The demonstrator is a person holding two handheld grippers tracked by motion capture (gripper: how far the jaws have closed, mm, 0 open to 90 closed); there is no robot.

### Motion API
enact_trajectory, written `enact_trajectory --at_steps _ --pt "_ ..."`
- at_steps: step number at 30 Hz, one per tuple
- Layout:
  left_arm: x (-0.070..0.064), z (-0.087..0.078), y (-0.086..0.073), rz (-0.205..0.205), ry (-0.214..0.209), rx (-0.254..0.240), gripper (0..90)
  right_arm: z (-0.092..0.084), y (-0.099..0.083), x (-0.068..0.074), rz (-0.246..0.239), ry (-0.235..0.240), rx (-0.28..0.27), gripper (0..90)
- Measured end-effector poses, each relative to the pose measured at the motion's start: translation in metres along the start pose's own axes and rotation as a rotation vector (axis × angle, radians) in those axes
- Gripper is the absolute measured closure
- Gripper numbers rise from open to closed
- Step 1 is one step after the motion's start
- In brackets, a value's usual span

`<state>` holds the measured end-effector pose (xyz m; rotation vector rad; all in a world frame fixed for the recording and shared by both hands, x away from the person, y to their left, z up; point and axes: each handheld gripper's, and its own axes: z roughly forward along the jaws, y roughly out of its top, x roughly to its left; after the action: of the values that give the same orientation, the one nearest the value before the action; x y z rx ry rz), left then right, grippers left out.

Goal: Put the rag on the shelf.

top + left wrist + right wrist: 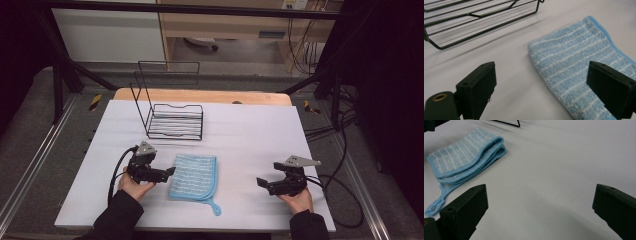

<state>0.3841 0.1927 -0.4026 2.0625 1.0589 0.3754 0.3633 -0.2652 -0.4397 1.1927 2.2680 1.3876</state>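
A folded light-blue towel [194, 176] with white stripes lies flat on the white table cover [250, 135], its hanging loop [216, 207] trailing toward the front. My left gripper [169, 174] sits at the towel's left edge, open; in the left gripper view [544, 90] one jaw hovers over the towel [574, 65] and the other over bare cover. My right gripper [261, 182] rests well to the right of the towel, open and empty [541, 210]. Its view shows the towel [464, 157] folded in layers at the far left.
A black wire rack [172, 120] with a tall back frame stands behind the towel near the table's middle; its base shows in the left gripper view [474, 22]. Cables [345, 200] trail off the table's right side. A wooden board edge [200, 95] lies at the back.
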Motion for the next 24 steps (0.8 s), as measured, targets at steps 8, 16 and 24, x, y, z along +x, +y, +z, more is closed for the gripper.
enact_trajectory --at_steps 8,16,24 --pt "0.004 0.015 0.015 -0.017 0.0 -0.007 8.4 0.0 0.0 0.0 0.0 -0.002 0.002 0.8" --pt "0.012 0.036 0.02 -0.07 -0.009 0.004 19.7 0.001 0.0 0.0 0.0 -0.001 0.006 0.7" --pt "0.016 0.061 0.014 -0.081 -0.021 0.048 41.3 0.003 0.0 0.0 0.0 0.001 0.01 0.8"
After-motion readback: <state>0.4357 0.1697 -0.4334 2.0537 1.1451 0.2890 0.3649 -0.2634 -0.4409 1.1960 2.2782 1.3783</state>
